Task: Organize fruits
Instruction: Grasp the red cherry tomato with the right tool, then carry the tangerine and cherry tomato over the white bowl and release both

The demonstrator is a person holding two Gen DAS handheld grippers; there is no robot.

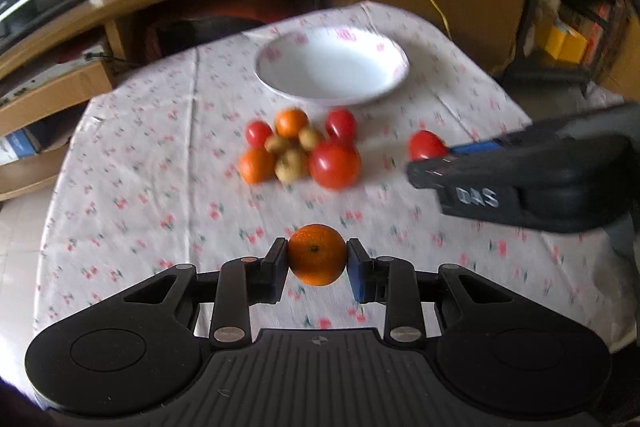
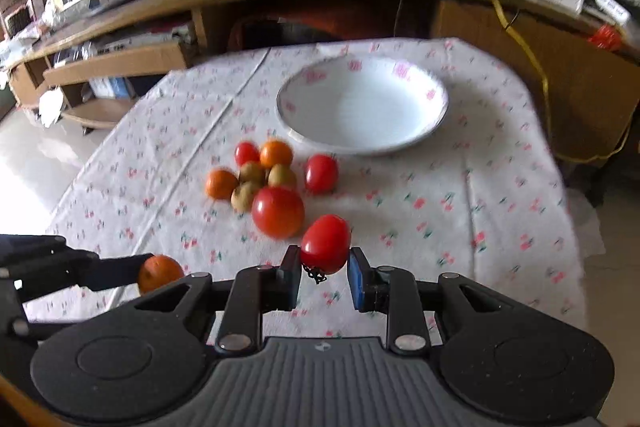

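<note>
Left wrist view: our left hand-held gripper (image 1: 317, 259) clamps a mandarin (image 1: 317, 254), the right hand-held gripper (image 2: 325, 263) a tomato (image 2: 326, 243); next we carry both to the far bowl (image 2: 424, 131).

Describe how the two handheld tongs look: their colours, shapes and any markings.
Both tongs are matte black plastic. The left tongs and the right tongs each have a ribbed grey centre plate, two rounded side lobes with circular recesses, and linkage bars with silver pivot pins. Each has one black finger pad and one blue pad. White letters reading "DAS" mark the side of the right tongs. No cables or sleeves are visible.
</note>
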